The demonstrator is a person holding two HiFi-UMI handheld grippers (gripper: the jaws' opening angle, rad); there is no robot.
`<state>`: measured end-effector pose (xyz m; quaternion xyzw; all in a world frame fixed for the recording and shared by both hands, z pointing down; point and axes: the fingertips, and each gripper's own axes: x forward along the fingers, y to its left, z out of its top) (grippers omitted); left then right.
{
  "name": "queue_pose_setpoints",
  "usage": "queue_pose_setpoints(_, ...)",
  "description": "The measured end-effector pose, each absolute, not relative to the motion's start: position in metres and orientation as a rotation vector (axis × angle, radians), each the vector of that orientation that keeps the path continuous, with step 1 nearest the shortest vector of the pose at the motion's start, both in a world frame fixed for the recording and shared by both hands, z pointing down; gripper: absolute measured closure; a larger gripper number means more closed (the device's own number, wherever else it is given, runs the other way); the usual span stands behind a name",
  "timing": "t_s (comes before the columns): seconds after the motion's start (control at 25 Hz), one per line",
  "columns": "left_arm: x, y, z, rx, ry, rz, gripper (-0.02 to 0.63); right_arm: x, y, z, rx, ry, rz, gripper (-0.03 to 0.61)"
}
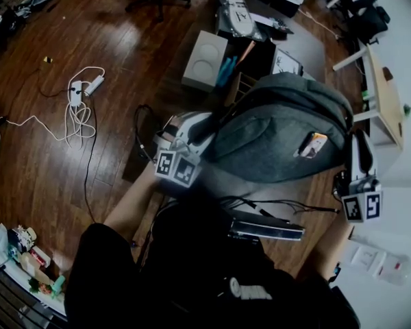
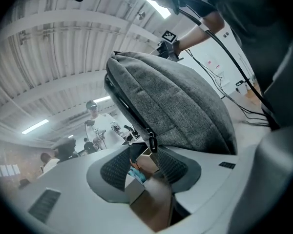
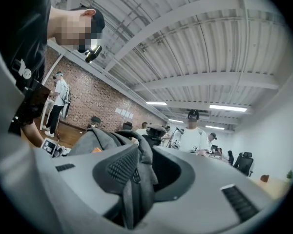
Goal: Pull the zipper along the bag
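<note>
Grey fabric bag [image 1: 274,132], backpack type, lies on its side on the tabletop [image 1: 315,187], domed face up, w/ a small orange tag [image 1: 312,144] on that face. Dark zipper track [image 2: 124,104] runs along the bag's edge. Black zipper pull [image 2: 151,143] hangs down from the slider at the track's lower end, btwn the tips of the left tool [image 2: 142,156], pads not pressing it. At the opp. end a fold of bag fabric sits pinched in the right tool [image 3: 136,167].
</note>
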<state>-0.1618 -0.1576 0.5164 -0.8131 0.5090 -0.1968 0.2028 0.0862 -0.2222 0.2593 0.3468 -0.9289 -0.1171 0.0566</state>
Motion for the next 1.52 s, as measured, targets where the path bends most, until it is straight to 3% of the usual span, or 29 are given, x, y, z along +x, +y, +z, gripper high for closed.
queue_pose_setpoints(0.28,-0.162,-0.16,0.519,-2.455,1.499,-0.41,0.454,0.069,-0.22,0.261,0.933,-2.984,-0.112,0.483)
queue_pose_setpoints(0.48,-0.173,-0.171,0.523,-2.537,1.586,-0.295,0.454,0.056,-0.226,0.262,0.982,-2.977,-0.206,0.482)
queue_pose_setpoints(0.56,-0.17,-0.17,0.528,-2.558,1.594,-0.273,0.454,0.063,-0.224,0.265,1.004,-2.963,-0.227,0.455)
queue_pose_setpoints(0.68,-0.172,-0.163,0.532,-2.579,1.616,-0.27,0.454,0.071,-0.222,0.272,0.943,-3.019,-0.13,0.281)
queue_pose_setpoints(0.88,-0.17,-0.162,0.523,-2.581,1.601,-0.302,0.454,0.075,-0.222,0.273,0.74,-3.03,-0.099,0.065)
queue_pose_setpoints(1.2,-0.166,-0.162,0.517,-2.573,1.575,-0.34,0.453,-0.01,-0.216,0.258,0.251,-2.575,-0.501,0.051)
queue_pose_setpoints(1.4,-0.165,-0.16,0.515,-2.528,1.548,-0.398,0.454,-0.075,-0.217,0.264,-0.015,-2.455,-0.5,0.045)
queue_pose_setpoints(1.52,-0.171,-0.159,0.514,-2.512,1.544,-0.417,0.428,-0.073,-0.228,0.293,-0.105,-2.271,-0.429,0.044)
